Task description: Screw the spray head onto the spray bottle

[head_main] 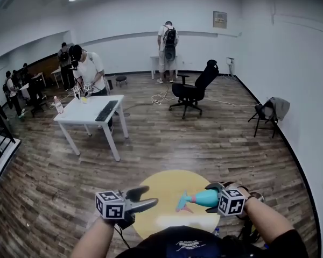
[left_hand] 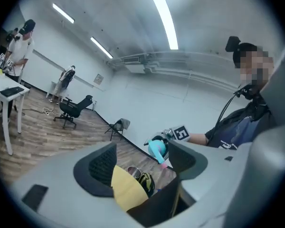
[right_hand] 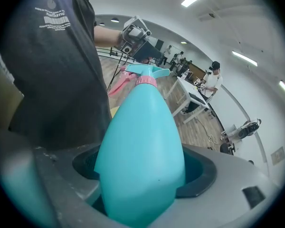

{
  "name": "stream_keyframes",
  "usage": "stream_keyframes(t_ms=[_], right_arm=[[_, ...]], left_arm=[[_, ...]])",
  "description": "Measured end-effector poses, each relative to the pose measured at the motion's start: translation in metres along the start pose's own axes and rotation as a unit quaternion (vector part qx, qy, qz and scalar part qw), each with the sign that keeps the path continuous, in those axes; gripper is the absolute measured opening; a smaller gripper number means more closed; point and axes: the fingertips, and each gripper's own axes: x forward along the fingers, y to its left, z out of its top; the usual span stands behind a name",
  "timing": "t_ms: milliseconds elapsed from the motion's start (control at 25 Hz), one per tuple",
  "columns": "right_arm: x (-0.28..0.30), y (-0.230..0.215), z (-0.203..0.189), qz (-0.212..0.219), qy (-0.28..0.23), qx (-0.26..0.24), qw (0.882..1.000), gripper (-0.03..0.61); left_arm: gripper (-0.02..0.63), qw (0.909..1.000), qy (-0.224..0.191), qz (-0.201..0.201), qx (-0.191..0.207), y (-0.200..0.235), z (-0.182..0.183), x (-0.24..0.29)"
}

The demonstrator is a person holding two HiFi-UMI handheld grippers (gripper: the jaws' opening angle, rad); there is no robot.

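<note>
**Head looks seated on the bottle; final tightness unconfirmed**

Progress: The right tool [head_main: 210, 198] is clamped across the fat lower body of the teal spray bottle [head_main: 200, 198], with both pads pressing its sides. The bottle lies tipped, its neck pointing away from that tool and toward the left tool [head_main: 149, 195]. The spray head [head_main: 183, 202] sits on the neck, and in the right gripper view its pink collar [right_hand: 145, 80] meets the shoulder with no visible gap. My judgement is that threading is done or nearly done. Whether the collar is fully tight cannot be read. The left tool stands wide open with nothing between its pads, apart from the head. What is left is perhaps a last snug turn, then setting the bottle down.

Room: The round yellow surface [head_main: 167, 186] lies below both tools. The bottle hangs over its middle, well inside the rim. The gap between the left tool's tips and the head is free of obstacles. The person's torso is close behind both tools. Ahead of the tools is open wooden floor [head_main: 204, 138]. The office chair [head_main: 192, 90] and white table [head_main: 91, 112] are well apart from both tools.
</note>
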Motion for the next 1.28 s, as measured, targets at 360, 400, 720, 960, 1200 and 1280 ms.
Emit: stream_keyframes(t_ms=[360,400,720,960,1200,1280], right_arm=[[0.011,0.012,0.079,0.025,-0.036,-0.101,0.994,0.425],[0.010,0.018,0.078,0.035,-0.040,-0.097,0.994,0.423],[0.014,0.027,0.079,0.067,-0.066,-0.059,0.994,0.420],[-0.002,0.010,0.020,0.038,-0.049,0.025,0.998,0.420],[0.002,0.009,0.061,0.027,-0.035,-0.049,0.998,0.420],[0.009,0.011,0.076,0.024,-0.022,-0.089,0.996,0.422]], left_arm=[[0.229,0.9617,0.156,-0.067,0.215,-0.065,-0.045,0.089],[0.227,0.9572,0.165,-0.071,0.227,-0.068,-0.048,0.088],[0.254,0.9739,0.119,-0.062,0.183,-0.061,-0.036,0.079],[0.370,0.9993,-0.001,-0.021,0.030,-0.015,0.004,0.014],[0.370,0.9833,0.120,-0.059,0.123,-0.051,-0.030,0.066],[0.327,0.9623,0.186,-0.055,0.191,-0.058,-0.055,0.089]])
